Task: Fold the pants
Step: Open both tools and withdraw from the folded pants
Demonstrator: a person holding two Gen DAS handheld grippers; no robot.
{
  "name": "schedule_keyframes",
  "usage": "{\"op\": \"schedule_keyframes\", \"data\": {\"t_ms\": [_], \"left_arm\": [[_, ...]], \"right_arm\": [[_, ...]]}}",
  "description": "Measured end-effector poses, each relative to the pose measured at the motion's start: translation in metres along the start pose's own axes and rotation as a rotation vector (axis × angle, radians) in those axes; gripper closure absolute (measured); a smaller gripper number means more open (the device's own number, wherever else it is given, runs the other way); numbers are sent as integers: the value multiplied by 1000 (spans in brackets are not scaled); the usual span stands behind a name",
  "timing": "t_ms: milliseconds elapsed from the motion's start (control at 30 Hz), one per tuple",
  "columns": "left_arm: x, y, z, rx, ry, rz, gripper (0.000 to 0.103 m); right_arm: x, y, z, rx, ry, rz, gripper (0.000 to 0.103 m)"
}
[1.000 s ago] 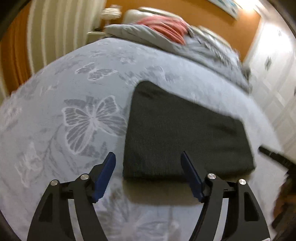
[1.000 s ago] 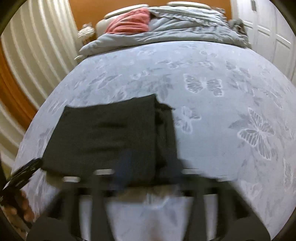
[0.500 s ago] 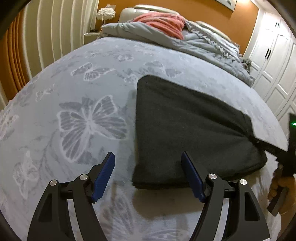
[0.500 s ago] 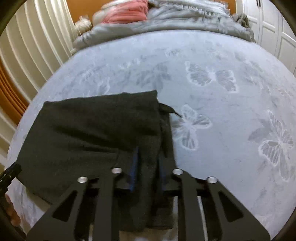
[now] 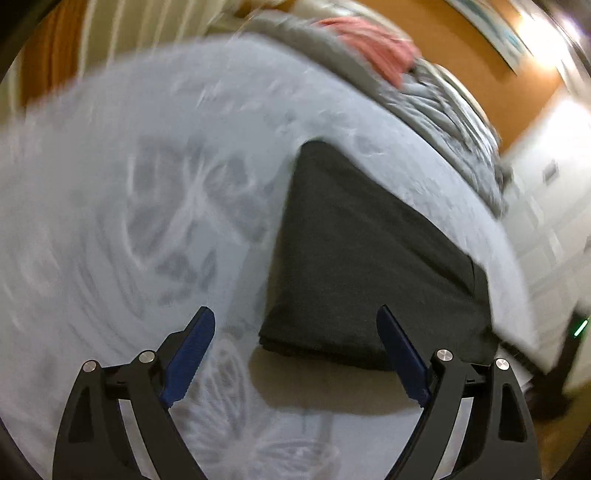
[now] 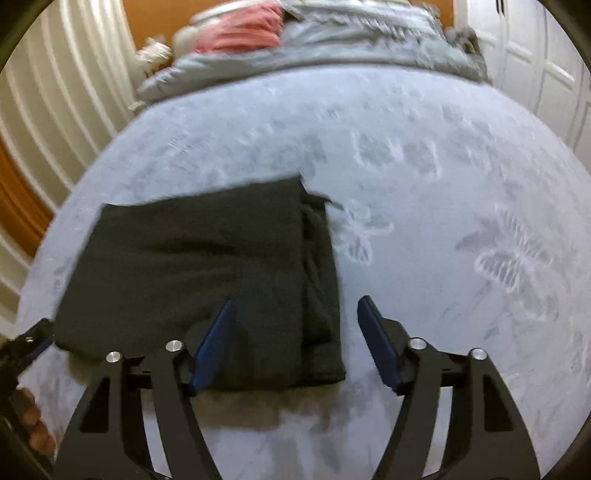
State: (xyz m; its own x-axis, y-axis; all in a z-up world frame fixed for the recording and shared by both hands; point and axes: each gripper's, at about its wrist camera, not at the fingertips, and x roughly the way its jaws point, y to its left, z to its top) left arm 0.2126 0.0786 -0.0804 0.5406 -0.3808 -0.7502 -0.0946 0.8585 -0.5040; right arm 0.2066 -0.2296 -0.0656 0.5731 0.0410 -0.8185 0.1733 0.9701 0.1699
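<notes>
1. Left hand-held gripper (image 5: 295,332): jaws spread, empty, near the pants' near left corner; view blurred.
2. Right hand-held gripper (image 6: 295,325): jaws spread, empty, over the near right edge.
3. Pants (image 6: 199,280): compact dark rectangle on the bed (image 6: 461,184); folding judged nearly complete.
4. Next: smooth or withdraw.

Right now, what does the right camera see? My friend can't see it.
Folded black pants lie flat on a gray butterfly bedspread. The right gripper is open at their near right corner, holding nothing. Farther back lie a rumpled gray blanket and something pink.
</notes>
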Motion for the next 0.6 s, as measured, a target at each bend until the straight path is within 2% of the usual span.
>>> {"op": "schedule_keyframes", "data": {"t_ms": [33,67,100,133,167,200,233,267,300,333,367,400,433,500,533,567,600], "left_arm": [[8,4,2,-23,11,-15,29],[7,-1,5,14,-29,0,45],[8,-8,9,66,-17,-21,91],[7,-17,15,109,8,-19,92],[4,-20,17,115,-3,-15,92],[2,-23,19,123,-8,-13,90],[5,-23,20,136,2,13,83],[9,-22,18,149,8,39,83],[16,-19,16,167,15,67,76],[20,-15,14,177,9,81,71],[18,-14,12,184,-9,81,71],[14,-17,10,204,-23,109,68],[4,-27,8,253,-63,155,68],[-13,-37,1,321,-131,189,64],[-21,-42,-3,350,-159,202,56],[-27,-45,-6,367,-179,209,53],[-35,-50,-9,379,-200,212,52]], "right_arm": [[7,1,0,5,14,42,59],[5,4,3,-5,3,32,65],[-3,7,6,-28,-16,38,78],[-19,4,11,-35,-51,73,80],[-28,-2,13,-27,-73,93,84],[-32,-10,15,-31,-90,75,93],[-27,-17,14,-51,-93,-20,100],[-5,-32,6,-71,-41,-133,99],[11,-42,-1,-50,29,-122,99],[19,-53,-8,-7,48,-80,100],[8,-56,-5,16,15,-72,102],[-4,-52,3,15,10,-75,98],[-31,-45,9,20,-80,-28,98],[-54,-30,12,3,-130,23,98],[-56,-21,8,-8,-124,39,98],[-48,-18,3,-12,-99,34,98],[-30,-15,-7,-30,-36,4,98]]}}
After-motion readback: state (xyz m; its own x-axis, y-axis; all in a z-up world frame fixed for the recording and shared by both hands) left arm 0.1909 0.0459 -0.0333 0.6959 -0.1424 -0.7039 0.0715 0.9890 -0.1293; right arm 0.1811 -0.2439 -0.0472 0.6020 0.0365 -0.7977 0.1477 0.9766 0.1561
